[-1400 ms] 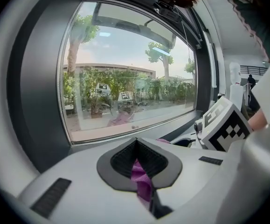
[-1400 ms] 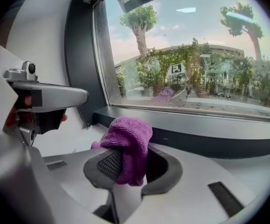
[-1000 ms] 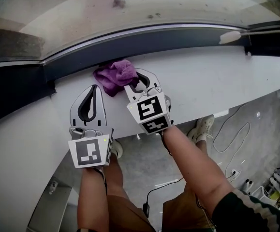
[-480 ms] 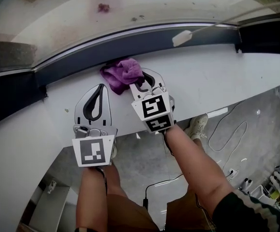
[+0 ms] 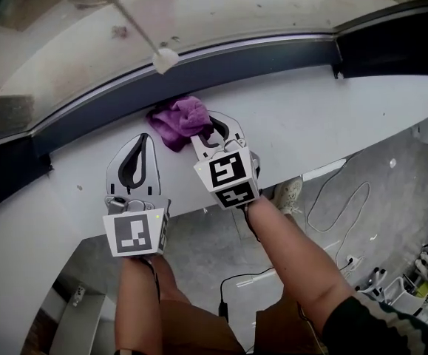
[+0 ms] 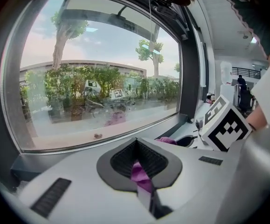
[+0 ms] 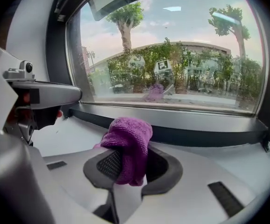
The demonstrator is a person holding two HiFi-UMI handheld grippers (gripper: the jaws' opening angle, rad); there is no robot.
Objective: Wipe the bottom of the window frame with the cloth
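— Where's the cloth?

— The purple cloth (image 5: 184,119) sits bunched on the white window sill (image 5: 332,117). In the head view its far edge is right up against the dark bottom rail of the window frame (image 5: 265,56).

— Who's got it?

— The right gripper (image 5: 211,126). In the right gripper view its jaws are clenched on a fold of the cloth. The rest mounds up above the jaws and hangs down into the hollow between them.

— And the other one?

— The left gripper (image 5: 143,139) is just beside it, over the sill to the left of the cloth, pointing at the same rail. Its jaws are pressed together at the tips. In the left gripper view a thin purple strip shows low in the hollow between them, but I can't tell what it is. The tips themselves hold nothing.

— Are the two grippers touching?

— No, they are near each other but apart. The left sits a little further back from the frame than the right.

— What else is around?

— The glass pane (image 5: 236,9) rises from the rail. A small white lump (image 5: 165,59) on a thin rod sits at the rail's upper edge. Below the sill's near edge are grey floor (image 5: 199,250), a trailing cable (image 5: 347,202) and a pale shoe (image 5: 288,191).
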